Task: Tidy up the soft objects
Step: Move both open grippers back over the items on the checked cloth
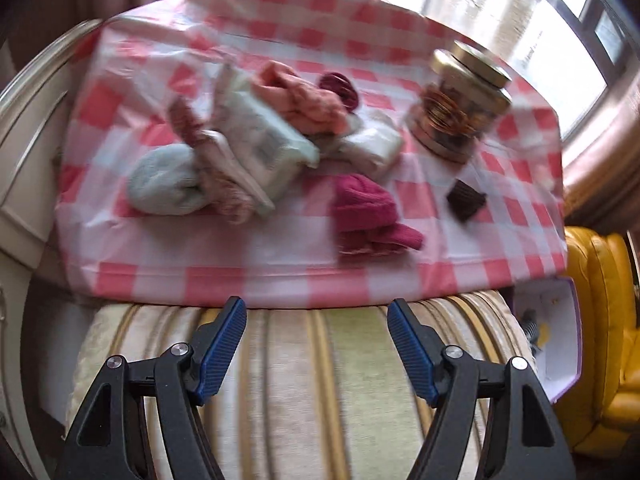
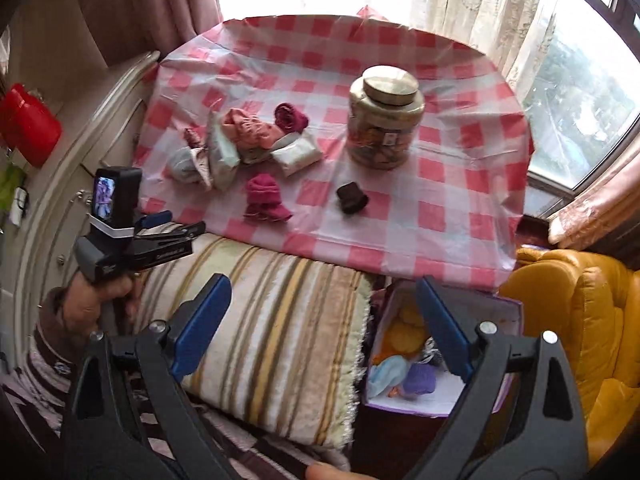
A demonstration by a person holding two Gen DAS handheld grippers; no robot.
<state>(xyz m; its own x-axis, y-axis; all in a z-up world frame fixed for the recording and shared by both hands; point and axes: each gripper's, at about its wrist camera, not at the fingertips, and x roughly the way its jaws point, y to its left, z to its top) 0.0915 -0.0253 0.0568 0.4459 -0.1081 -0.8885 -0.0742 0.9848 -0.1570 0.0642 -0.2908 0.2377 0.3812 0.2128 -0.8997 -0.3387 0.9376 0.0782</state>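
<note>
Rolled soft items lie on a red-checked tablecloth (image 1: 280,264): a magenta sock bundle (image 1: 368,216) (image 2: 265,200), a dark brown roll (image 1: 466,200) (image 2: 351,197), a pale blue roll (image 1: 164,188), a peach cloth (image 1: 308,100) (image 2: 250,128) and white packets (image 1: 256,136). My left gripper (image 1: 316,312) is open and empty, back from the table's near edge; it shows in the right wrist view (image 2: 172,222). My right gripper (image 2: 324,292) is open and empty above a purple-rimmed box (image 2: 404,406) that holds several soft items.
A glass jar with a gold lid (image 1: 460,108) (image 2: 382,120) stands on the table's right half. A striped cushion (image 2: 276,340) lies in front of the table. A yellow armchair (image 2: 580,340) is at the right. A cabinet (image 2: 60,184) is at the left.
</note>
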